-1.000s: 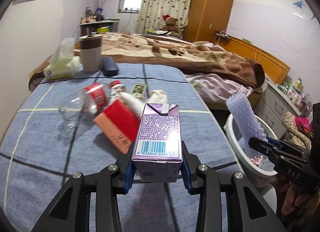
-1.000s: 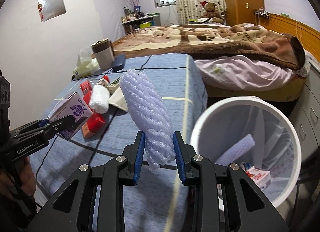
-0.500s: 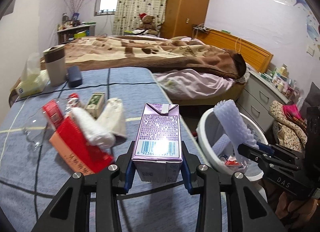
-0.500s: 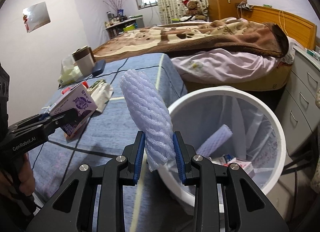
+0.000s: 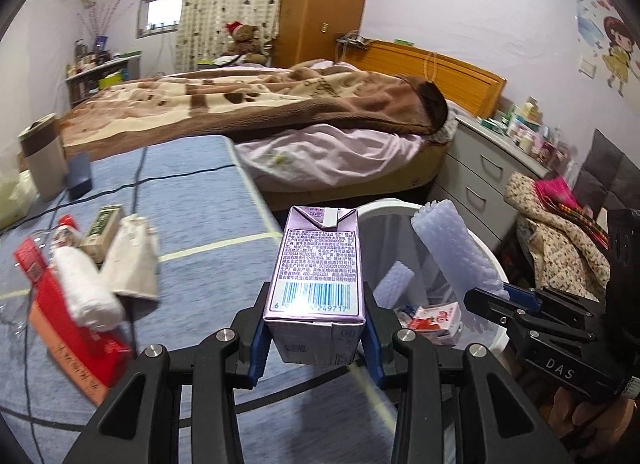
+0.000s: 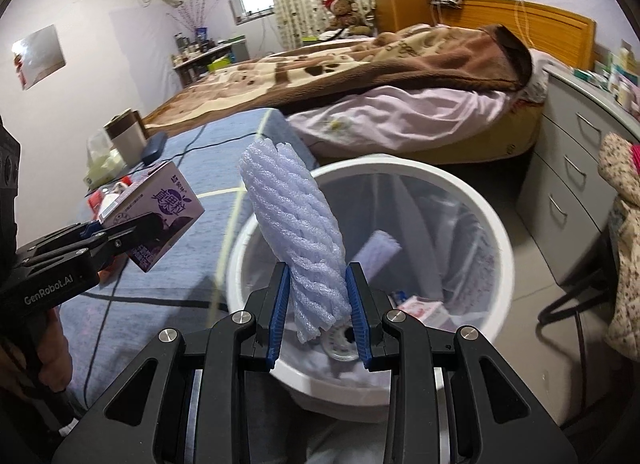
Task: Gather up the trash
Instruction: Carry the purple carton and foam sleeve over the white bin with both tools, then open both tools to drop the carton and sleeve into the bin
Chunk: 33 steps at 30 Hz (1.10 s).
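My left gripper (image 5: 316, 340) is shut on a purple drink carton (image 5: 318, 268), held upright over the table's right edge beside the white trash bin (image 5: 486, 252). The carton also shows in the right wrist view (image 6: 160, 212). My right gripper (image 6: 320, 316) is shut on a pale blue foam net sleeve (image 6: 296, 240), held over the bin (image 6: 500, 240). The sleeve also shows in the left wrist view (image 5: 452, 248). Inside the bin lie a red-and-white carton (image 5: 434, 320) and another foam roll (image 6: 376, 248).
On the blue table (image 5: 192, 192) lie a red box (image 5: 76, 324), a white roll (image 5: 88, 288), a paper bag (image 5: 130, 260), a small green box (image 5: 102, 224) and a beige canister (image 5: 42, 160). A bed (image 5: 280, 112) is behind, grey drawers (image 5: 492, 184) to the right.
Both grippers have moved right toward the bin with their loads. The foam sleeve is now over the bin's opening and the carton is at the table's edge.
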Each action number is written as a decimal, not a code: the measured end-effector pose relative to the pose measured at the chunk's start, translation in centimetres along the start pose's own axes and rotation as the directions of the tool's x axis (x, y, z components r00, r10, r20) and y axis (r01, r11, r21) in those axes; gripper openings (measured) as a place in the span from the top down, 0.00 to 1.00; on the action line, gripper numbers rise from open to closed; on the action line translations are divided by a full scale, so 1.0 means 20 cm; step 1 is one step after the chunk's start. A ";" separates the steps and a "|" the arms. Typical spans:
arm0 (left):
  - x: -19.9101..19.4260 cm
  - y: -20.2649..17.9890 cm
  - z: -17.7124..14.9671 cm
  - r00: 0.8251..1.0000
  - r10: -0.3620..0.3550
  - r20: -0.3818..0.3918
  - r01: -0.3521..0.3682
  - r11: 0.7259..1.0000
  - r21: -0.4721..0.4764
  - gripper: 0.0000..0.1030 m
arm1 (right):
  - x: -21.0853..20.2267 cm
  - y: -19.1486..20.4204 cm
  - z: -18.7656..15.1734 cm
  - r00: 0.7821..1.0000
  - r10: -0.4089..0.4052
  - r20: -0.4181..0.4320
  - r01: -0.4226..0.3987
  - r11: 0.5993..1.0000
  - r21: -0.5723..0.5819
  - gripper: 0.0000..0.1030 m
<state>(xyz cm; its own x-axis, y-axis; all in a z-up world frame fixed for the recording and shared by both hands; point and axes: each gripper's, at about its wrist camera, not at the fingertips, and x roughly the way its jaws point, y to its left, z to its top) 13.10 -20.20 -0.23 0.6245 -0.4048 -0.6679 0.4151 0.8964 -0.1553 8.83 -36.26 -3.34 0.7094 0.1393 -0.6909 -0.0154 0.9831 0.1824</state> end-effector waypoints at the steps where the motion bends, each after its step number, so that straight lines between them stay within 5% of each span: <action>1: 0.02 -0.02 0.00 1.000 -0.009 -0.004 0.009 1.000 0.008 0.62 | 0.00 -0.01 0.00 1.000 -0.003 -0.002 0.003 1.000 0.006 0.71; 17: 0.21 -0.20 0.02 0.995 -0.090 -0.053 0.093 0.993 0.066 0.62 | 0.02 -0.13 -0.03 0.998 -0.043 -0.034 0.045 0.997 0.069 0.68; 21: 0.22 -0.21 0.03 0.994 -0.103 -0.046 0.106 0.992 0.075 0.55 | 0.02 -0.13 -0.03 0.999 -0.044 -0.028 0.046 0.997 0.067 0.48; 33: 0.17 -0.16 0.03 0.994 -0.105 -0.030 0.107 0.993 0.048 0.51 | -0.01 -0.09 -0.02 0.999 -0.029 -0.015 0.030 0.999 0.042 0.47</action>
<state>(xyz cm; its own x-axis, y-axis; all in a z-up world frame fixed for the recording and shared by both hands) 14.27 -24.45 -1.51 0.5575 -0.4913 -0.6692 0.5104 0.8386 -0.1905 8.53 -38.02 -3.82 0.6988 0.1126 -0.7064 0.0355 0.9809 0.1914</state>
